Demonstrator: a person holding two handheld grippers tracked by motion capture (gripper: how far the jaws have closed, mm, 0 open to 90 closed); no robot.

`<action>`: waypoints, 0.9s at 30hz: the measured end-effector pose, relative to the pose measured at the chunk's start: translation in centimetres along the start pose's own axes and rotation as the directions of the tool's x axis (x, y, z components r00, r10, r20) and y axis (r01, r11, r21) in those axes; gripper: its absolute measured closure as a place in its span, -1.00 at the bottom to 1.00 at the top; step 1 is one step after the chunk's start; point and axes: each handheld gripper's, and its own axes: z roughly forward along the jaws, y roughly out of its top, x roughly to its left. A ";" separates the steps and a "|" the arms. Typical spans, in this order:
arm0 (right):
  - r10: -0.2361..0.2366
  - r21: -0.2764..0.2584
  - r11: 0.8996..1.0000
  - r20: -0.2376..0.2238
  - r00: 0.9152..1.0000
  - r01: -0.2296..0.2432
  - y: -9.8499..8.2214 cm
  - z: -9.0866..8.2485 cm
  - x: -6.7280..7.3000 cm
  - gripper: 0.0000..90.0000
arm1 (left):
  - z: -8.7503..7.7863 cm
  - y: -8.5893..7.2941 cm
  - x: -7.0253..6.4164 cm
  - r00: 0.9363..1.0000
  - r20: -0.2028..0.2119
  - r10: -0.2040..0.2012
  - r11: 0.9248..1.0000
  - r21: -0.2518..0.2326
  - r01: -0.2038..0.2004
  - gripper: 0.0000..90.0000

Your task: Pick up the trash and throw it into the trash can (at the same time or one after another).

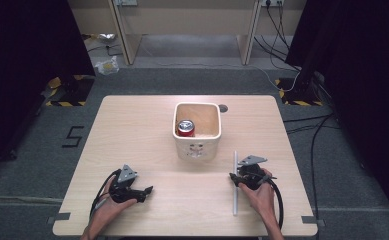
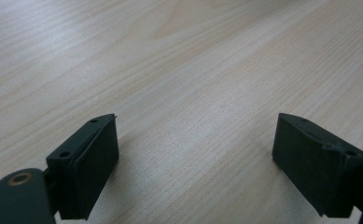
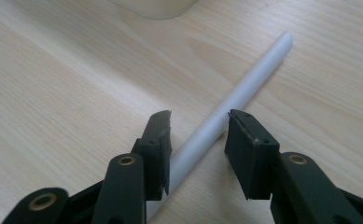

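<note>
A long white tube lies on the wooden table, pointing away from the person at the front right. My right gripper is low over it, and in the right gripper view the tube runs between the jaws of the right gripper. Narrow gaps show beside the tube, so the pads are not pressing on it. My left gripper rests at the front left, pointing right. In the left gripper view the left gripper stands wide open over bare wood.
A cream square bin stands at the table's middle with a red can inside; its bottom edge is just beyond the tube's far end. A small round hole sits behind the bin.
</note>
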 end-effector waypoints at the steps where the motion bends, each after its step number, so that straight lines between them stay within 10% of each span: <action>1: -0.003 0.000 1.000 0.003 1.000 0.003 0.0 -0.1 -0.2 0.42 | 0.0 0.0 0.0 1.000 0.000 0.000 1.000 0.000 0.000 -0.70; 27: 0.058 -0.018 0.998 0.027 0.998 -0.058 -0.8 -0.6 -2.1 0.80 | 0.0 0.0 0.0 1.000 0.000 0.000 1.000 0.000 0.000 -0.70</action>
